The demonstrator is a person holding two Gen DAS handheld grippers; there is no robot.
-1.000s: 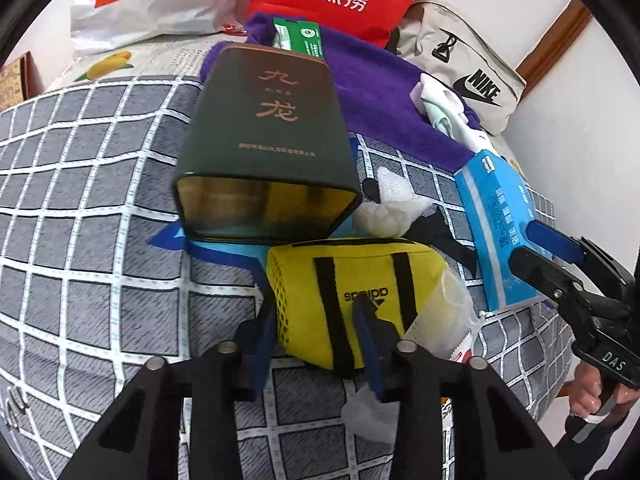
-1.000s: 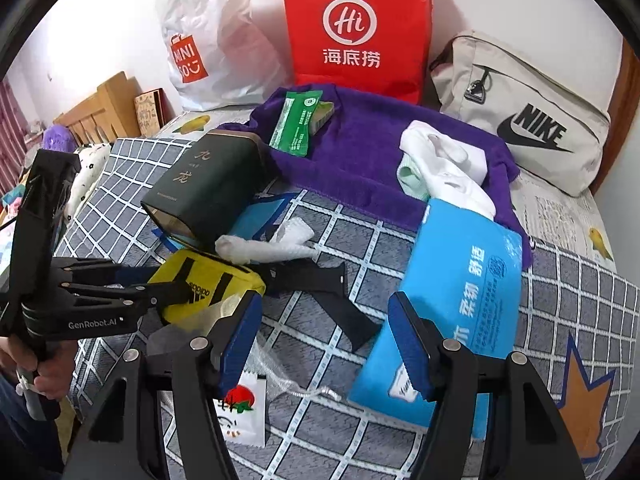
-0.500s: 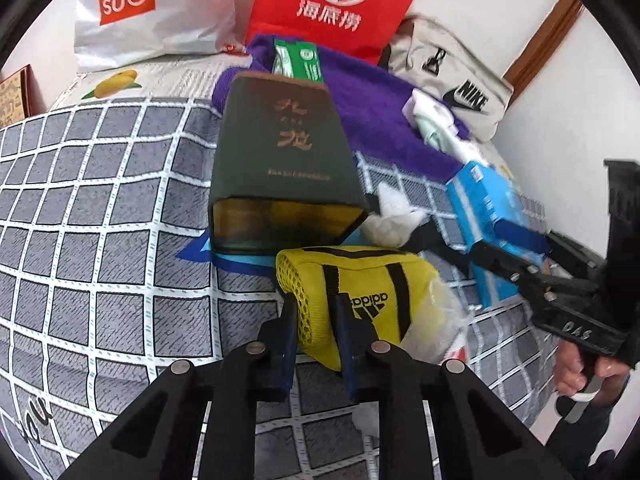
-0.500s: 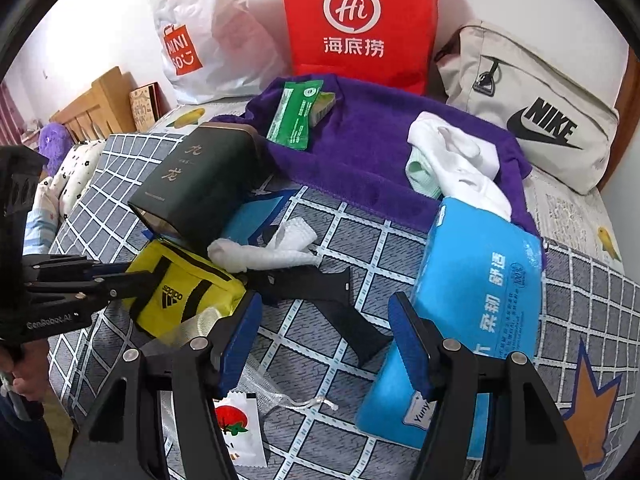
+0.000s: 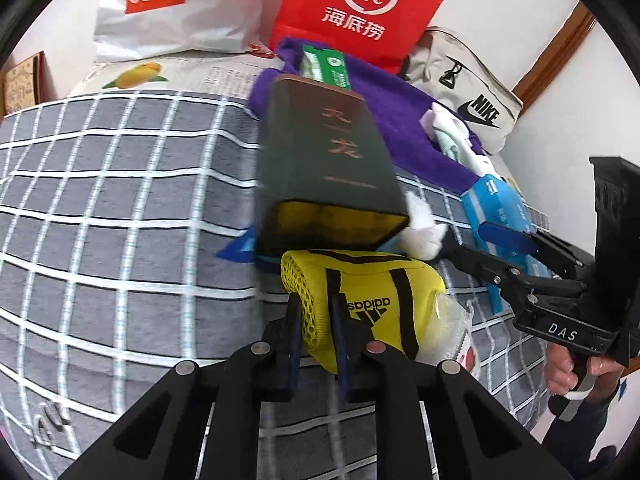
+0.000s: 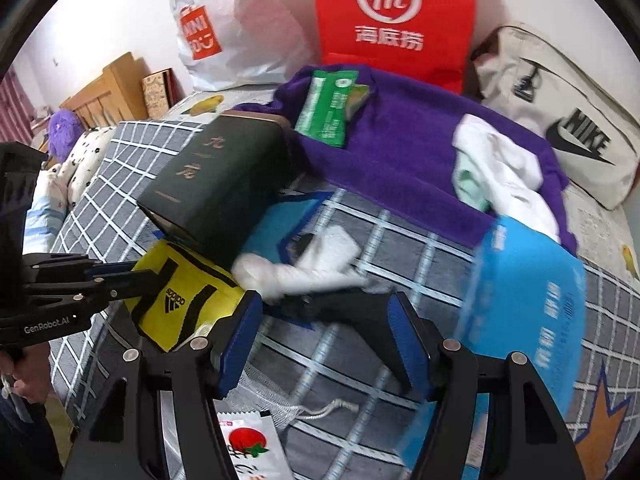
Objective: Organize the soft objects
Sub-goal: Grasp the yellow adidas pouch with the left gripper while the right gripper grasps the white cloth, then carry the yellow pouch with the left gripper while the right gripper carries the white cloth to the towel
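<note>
- your left gripper [image 5: 316, 332] has its fingers [image 5: 294, 336] drawn in narrow, pinching the mesh end of the yellow adidas pouch [image 5: 360, 304]; the pouch lies on the checked bed cover [image 5: 120, 220], just in front of the dark green box [image 5: 324, 176]
- your right gripper [image 6: 326, 340] has its fingers [image 6: 240, 340] standing about half open with nothing pressed between them; a black strap [image 6: 344, 308] lies on the bed in the gap beyond the tips
- near the right gripper's base sits a small sachet with a tomato print [image 6: 248, 448], beside a mesh drawstring bag [image 6: 304, 408]
- a rolled white cloth [image 6: 296, 268] lies just beside the pouch and the box, partly over a blue sheet [image 6: 276, 224]
- the blue tissue pack [image 6: 520, 300] lies to the right, blurred, its far end against the purple towel [image 6: 400, 160]
- on the towel rest a green packet [image 6: 328, 108] and a heap of white socks [image 6: 500, 172]
- farthest back, against the wall: a white miniso bag [image 6: 232, 32], a red paper bag [image 6: 396, 20] and a beige nike bag [image 6: 568, 120]
</note>
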